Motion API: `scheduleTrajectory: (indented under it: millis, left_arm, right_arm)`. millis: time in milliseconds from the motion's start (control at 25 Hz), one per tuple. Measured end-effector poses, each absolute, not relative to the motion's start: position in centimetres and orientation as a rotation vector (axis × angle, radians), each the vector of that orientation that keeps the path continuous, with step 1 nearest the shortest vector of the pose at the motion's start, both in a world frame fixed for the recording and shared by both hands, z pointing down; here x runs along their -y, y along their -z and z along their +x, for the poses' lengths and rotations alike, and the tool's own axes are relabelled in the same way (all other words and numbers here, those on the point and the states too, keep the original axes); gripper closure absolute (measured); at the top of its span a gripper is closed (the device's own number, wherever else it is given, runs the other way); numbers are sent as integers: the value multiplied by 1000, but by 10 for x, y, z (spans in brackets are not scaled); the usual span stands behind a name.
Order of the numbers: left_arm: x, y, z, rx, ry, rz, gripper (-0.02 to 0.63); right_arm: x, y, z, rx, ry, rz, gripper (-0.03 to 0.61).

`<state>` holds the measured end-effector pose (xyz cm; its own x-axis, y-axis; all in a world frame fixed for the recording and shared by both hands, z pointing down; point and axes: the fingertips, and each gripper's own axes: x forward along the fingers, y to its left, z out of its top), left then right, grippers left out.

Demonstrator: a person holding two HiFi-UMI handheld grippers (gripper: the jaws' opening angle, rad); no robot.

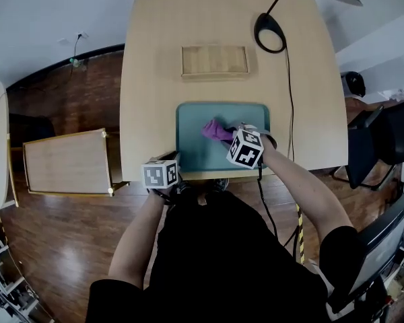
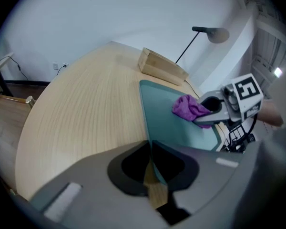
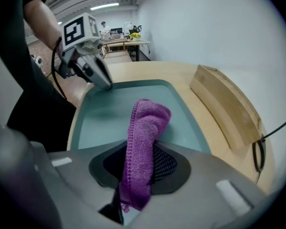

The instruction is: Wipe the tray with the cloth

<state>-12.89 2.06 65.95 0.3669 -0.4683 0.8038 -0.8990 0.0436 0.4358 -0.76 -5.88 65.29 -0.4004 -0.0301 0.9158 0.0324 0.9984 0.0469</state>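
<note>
1. Nearest the person, the left gripper [image 2: 150,149] is pinched nearly closed on the near-left rim of the teal tray [image 1: 195,147], and seems to be steadying it on the table [image 1: 155,59].
2. Just beyond, over the tray's middle and a little right of centre, the right gripper [image 3: 140,161] is clamped on the purple cloth [image 3: 145,137]. The cloth stands up between the jaws as a bunched fold, and its free end pokes forward past the tips.
3. The coming stroke turns on this: the tray's long axis runs left to right across the person. The cloth sits towards the right half, so most of the bare floor lies to its left and along the far rim. The right hand is the wiping hand. The left gripper stays at its corner, well clear of the cloth.
4. Farther off, a wooden box [image 1: 214,60] lies beyond the tray's far rim and apart from it. A lamp [image 1: 269,32] stands at the table's far right.
5. Hard to make out:
   - The cloth probably touches the tray floor, but its underside is hidden by the right gripper's body.
   - The tray's near rim is partly covered by both grippers.
   - No dirt can be seen on the tray.
</note>
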Motion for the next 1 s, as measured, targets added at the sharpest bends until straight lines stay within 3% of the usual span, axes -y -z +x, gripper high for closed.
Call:
scheduleTrajectory:
  millis: [680,1000]
  left_arm:
    - [-18,-665,-140,1322,-606,1596,568]
    - [-27,-670,-148,1351,-600,1577,568]
  right_arm:
    - [-36,-652,-6,2009,-5,-212,476]
    - [42,-641,2,2034,114,13,476]
